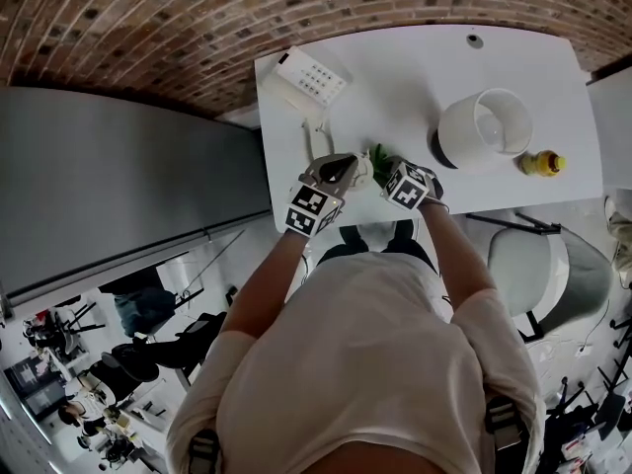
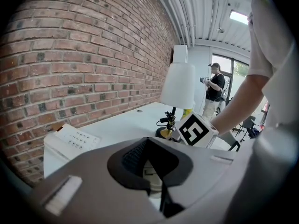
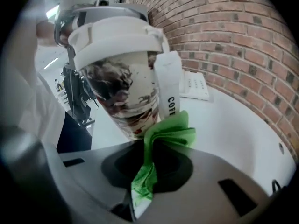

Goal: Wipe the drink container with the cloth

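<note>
Drink container (image 3: 124, 92), left of lamp (image 1: 484, 126), tilted and clamped in left gripper (image 1: 344, 172); printed side plain only from right gripper view. Green cloth (image 3: 163, 134) pinched tight in right gripper (image 1: 383, 169), touching container's lower side. From head view, mostly hidden behind both grippers

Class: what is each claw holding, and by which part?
The right claw pinches the cloth by its bunched lower end. The left claw appears to grip the cup at its lidded top.
</note>
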Tool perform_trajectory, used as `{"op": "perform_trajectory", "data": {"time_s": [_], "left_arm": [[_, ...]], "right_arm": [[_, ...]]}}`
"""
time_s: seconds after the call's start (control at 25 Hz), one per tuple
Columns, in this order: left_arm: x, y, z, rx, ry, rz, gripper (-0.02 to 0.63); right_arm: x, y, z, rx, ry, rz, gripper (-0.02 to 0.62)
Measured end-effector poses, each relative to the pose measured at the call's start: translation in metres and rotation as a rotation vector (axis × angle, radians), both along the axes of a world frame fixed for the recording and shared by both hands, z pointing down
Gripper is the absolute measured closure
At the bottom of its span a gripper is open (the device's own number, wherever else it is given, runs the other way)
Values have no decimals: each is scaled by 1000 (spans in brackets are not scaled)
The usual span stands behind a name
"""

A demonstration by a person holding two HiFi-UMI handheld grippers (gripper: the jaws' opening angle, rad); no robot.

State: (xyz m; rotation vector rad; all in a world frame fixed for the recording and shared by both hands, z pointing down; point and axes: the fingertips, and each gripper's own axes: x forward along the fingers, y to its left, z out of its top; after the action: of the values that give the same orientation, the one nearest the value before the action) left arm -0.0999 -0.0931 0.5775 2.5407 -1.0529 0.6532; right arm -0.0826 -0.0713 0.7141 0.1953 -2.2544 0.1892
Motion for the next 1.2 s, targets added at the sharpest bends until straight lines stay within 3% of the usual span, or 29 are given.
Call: {"op": "perform_trajectory", "data": {"time_s": [0.24,0.44,0.88,1.08,1.2], "left_arm": [[-1,0,0,-10,18,-3,600],[-2,0,-1,8,5,-13,600],[-2,1,-1,15,-4,-14,598],[-1,1,1,15,-14,-7,600],[-2,1,1,16,-18,-6,600]], "right_arm": [[-1,5,4,9,34,-47,560],[-1,9,0,3,6,-15,560],[-14,65,-5,-51,-41,-59,560],[-27,72,-6,-104,-91,24,560],[-34,78,-8,-116,-106,21,560]]}}
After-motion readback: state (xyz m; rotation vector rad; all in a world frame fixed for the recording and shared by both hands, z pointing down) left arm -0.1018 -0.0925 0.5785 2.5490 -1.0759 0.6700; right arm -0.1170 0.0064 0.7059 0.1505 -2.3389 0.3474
